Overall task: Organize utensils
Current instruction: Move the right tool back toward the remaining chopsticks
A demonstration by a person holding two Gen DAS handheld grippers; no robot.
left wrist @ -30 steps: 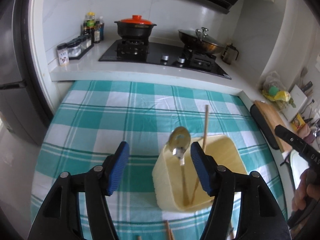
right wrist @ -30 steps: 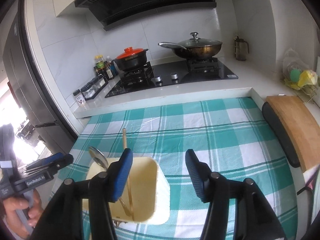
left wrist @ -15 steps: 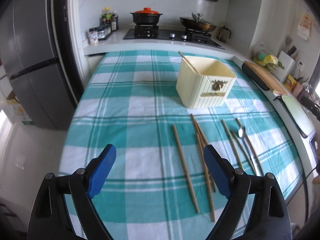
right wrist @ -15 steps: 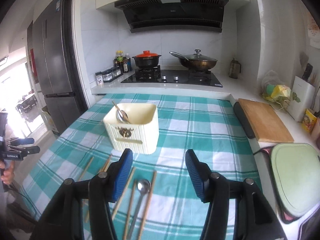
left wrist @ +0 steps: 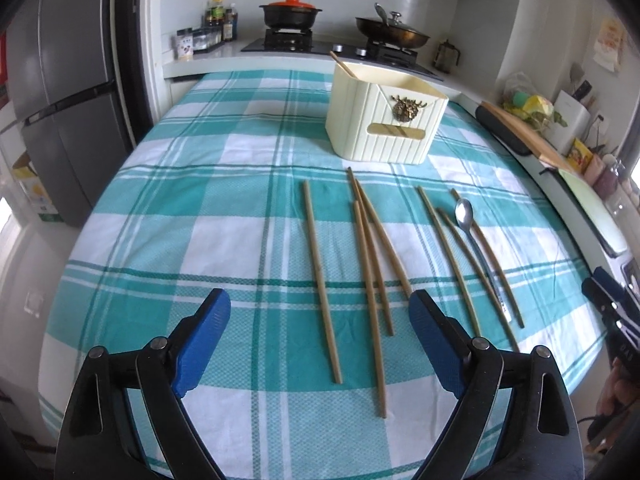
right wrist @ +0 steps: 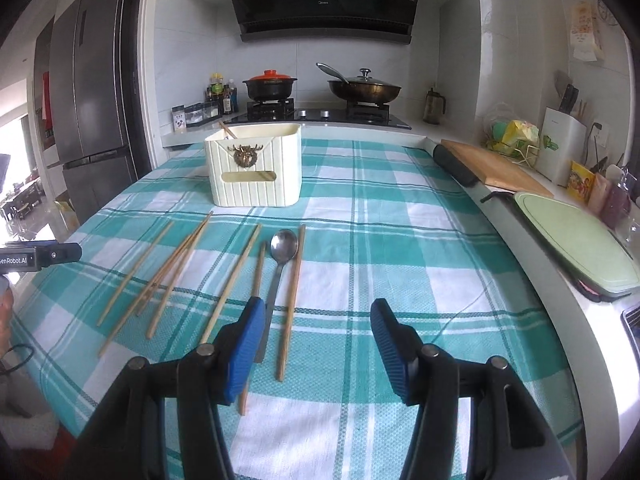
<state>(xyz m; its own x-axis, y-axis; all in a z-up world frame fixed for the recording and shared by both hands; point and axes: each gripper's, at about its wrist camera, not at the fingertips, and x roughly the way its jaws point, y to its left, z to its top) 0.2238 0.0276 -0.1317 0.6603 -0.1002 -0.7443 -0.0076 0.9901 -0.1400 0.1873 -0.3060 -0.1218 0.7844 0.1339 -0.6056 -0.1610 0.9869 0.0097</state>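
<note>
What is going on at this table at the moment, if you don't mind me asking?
A person is tidying utensils with handheld tongs in each hand. Both the left tongs and right tongs hover open and empty over the checked tablecloth. Seven wooden chopsticks and a metal spoon lie loose on it. The cream utensil holder behind them already has one chopstick poking out.

We are in a home kitchen: at the top centre of the frame a range hood hangs over a gas hob carrying an orange-lidded pot and a lidded wok. A tall grey fridge stands at the left, a wooden cutting board lies at the right, and our desk wears a teal checked tablecloth.
</note>
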